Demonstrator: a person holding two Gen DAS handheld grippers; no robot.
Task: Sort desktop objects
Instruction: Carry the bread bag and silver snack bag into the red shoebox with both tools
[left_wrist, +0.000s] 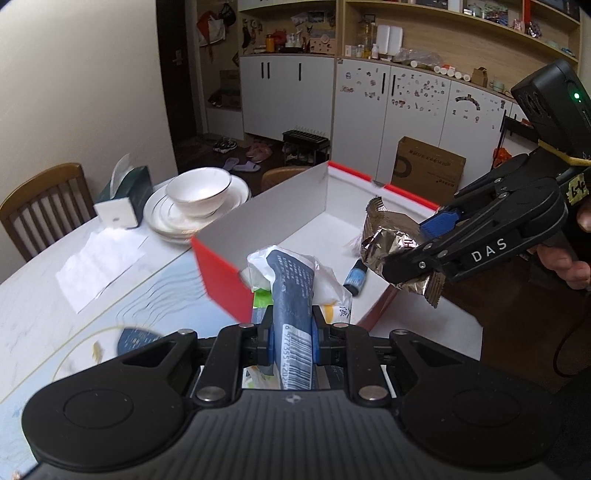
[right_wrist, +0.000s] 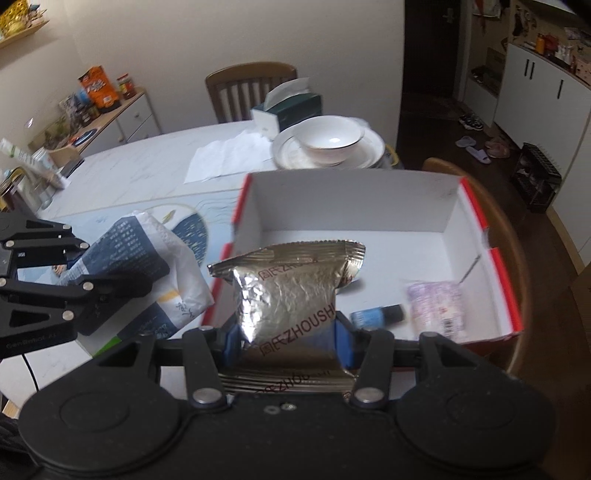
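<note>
From the left wrist view, the left gripper (left_wrist: 290, 341) is clenched on a blue-and-white tissue pack (left_wrist: 291, 295), its long axis running straight away from the camera toward the open red-and-white box (left_wrist: 266, 218) at the desk's (left_wrist: 48, 306) right edge. To the right, the right gripper (left_wrist: 417, 247) clamps a silver foil snack packet (left_wrist: 391, 243) over the box's right side; a small blue bottle (left_wrist: 355, 280) already lies inside. From the right wrist view, the foil packet (right_wrist: 291, 295) stands upright between the pads — crimped top edge pointing toward the box's far wall. Inside lie the blue bottle (right_wrist: 375, 316), on its side along the near wall, and a blurred pinkish packet (right_wrist: 437, 308). So sorting looks partly done — two items boxed, two carried, not yet released.
</note>
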